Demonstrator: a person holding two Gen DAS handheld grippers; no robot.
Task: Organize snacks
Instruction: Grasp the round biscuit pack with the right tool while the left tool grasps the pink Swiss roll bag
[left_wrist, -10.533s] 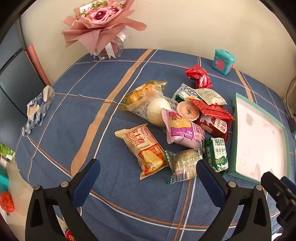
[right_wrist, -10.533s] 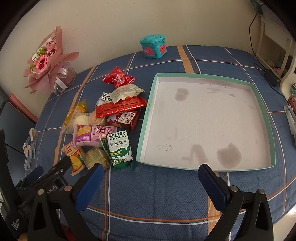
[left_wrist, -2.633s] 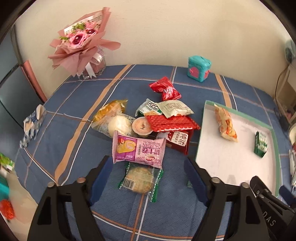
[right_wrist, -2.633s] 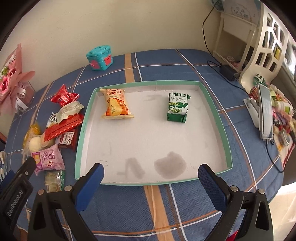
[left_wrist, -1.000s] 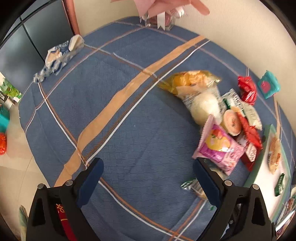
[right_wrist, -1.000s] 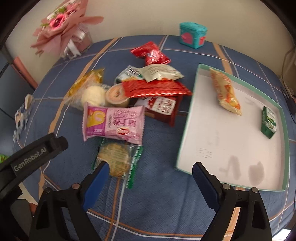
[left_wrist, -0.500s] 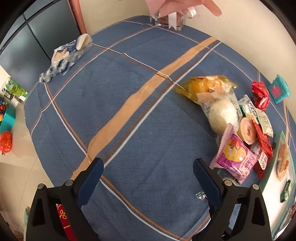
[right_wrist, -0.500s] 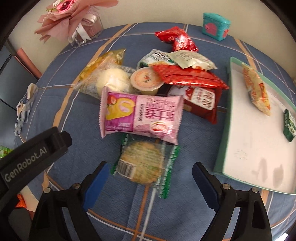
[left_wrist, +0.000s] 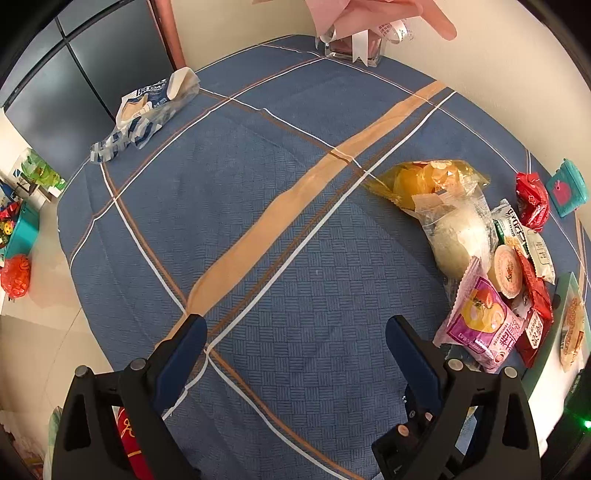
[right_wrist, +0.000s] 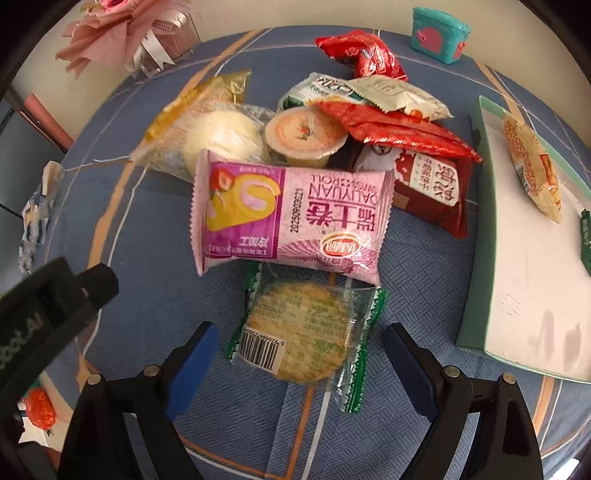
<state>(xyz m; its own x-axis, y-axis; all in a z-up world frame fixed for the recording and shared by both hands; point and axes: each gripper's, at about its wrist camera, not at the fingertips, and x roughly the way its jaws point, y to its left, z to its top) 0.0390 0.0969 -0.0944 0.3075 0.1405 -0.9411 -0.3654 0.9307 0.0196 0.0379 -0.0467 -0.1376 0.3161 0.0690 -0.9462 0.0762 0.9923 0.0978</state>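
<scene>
A heap of snack packets lies on the blue plaid cloth. In the right wrist view my right gripper (right_wrist: 299, 334) stands open, its blue pads on either side of a round biscuit in a clear green-edged wrapper (right_wrist: 303, 332), not touching it. Just beyond lies a pink swiss-roll packet (right_wrist: 291, 218), then a jelly cup (right_wrist: 304, 136), a white bun (right_wrist: 221, 138) and red packets (right_wrist: 402, 129). The teal-rimmed tray (right_wrist: 476, 236) at the right holds an orange snack bag (right_wrist: 532, 166). My left gripper (left_wrist: 295, 328) is open over bare cloth, left of the pink packet (left_wrist: 476, 325).
A pink bouquet in a glass vase (right_wrist: 147, 40) and a small teal box (right_wrist: 439, 29) stand at the back. A blue-and-white bread bag (left_wrist: 147, 110) lies near the cloth's far left edge. Toys sit on the floor (left_wrist: 14, 273) beyond the table edge.
My right gripper has come down and closer to the heap; the round biscuit now lies between its open pads. The left gripper has hardly moved.
</scene>
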